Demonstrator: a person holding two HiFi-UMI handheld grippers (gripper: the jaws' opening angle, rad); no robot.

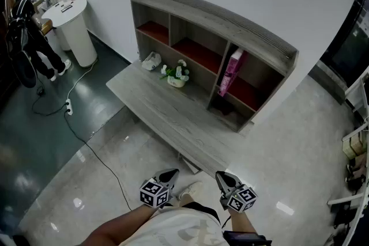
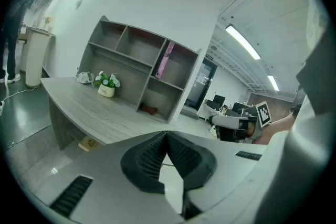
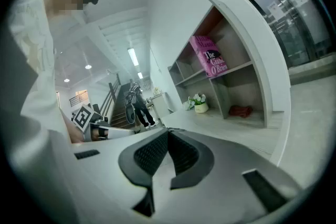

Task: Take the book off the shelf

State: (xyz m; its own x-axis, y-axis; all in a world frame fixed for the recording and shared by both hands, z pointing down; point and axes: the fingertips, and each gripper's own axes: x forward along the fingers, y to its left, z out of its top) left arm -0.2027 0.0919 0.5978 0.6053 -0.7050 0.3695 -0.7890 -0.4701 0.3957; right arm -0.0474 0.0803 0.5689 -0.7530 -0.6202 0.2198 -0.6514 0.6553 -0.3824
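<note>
A pink book [image 1: 232, 71] leans upright in the right-hand upper compartment of the grey wooden shelf [image 1: 213, 20] that stands on a long grey desk [image 1: 173, 118]. The same book [image 2: 164, 60] shows in the left gripper view and the book [image 3: 208, 56] in the right gripper view. My left gripper [image 1: 170, 176] and right gripper [image 1: 222, 178] are held low near my body, well short of the desk. Both are shut with nothing between their jaws. The left gripper [image 2: 166, 136] and right gripper [image 3: 168, 134] show their pads touching.
A small potted plant [image 1: 176, 74] and a white object [image 1: 151, 60] sit on the desk by the shelf. A dark red thing [image 2: 149, 109] lies in the lower right compartment. A white round stand [image 1: 74, 23], a person [image 1: 31, 37] and a floor cable [image 1: 81, 135] are at left.
</note>
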